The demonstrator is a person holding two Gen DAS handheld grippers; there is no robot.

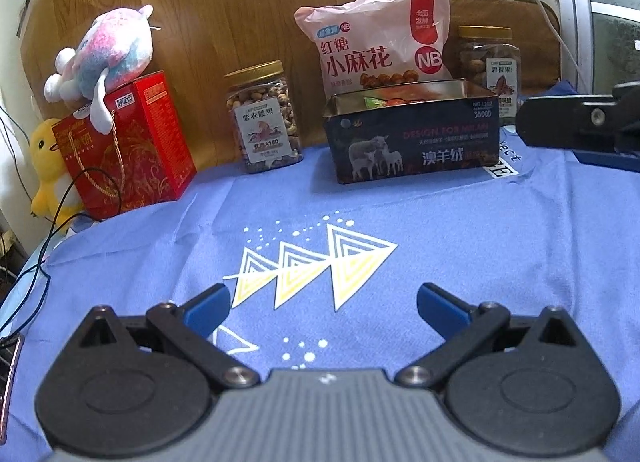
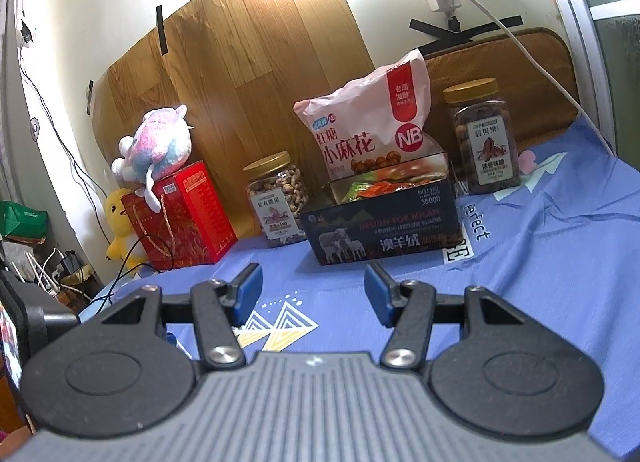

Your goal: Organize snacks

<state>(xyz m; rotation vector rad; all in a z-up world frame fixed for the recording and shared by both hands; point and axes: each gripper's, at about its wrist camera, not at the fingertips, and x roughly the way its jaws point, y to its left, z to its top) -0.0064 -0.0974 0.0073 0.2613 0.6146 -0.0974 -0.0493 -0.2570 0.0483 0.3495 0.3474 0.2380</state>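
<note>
A dark tin box (image 1: 412,141) (image 2: 380,227) with sheep on its side stands at the back of the blue cloth and holds several snack packets (image 2: 384,185). Behind it leans a pink snack bag (image 1: 380,41) (image 2: 368,125). A nut jar (image 1: 264,117) (image 2: 278,201) stands left of the box and a pecan jar (image 1: 490,69) (image 2: 484,137) to its right. My left gripper (image 1: 323,306) hangs open over the cloth's triangle print, nothing between its blue pads. My right gripper (image 2: 313,294) is open too, short of the box, and shows at the right edge (image 1: 580,129) of the left wrist view.
A red gift box (image 1: 132,145) (image 2: 184,213) with a pastel plush toy (image 1: 104,49) (image 2: 160,145) on top stands at the back left, a yellow plush duck (image 1: 48,165) (image 2: 118,221) beside it. A black cable (image 1: 48,238) trails off the left edge. Wood panels line the wall behind.
</note>
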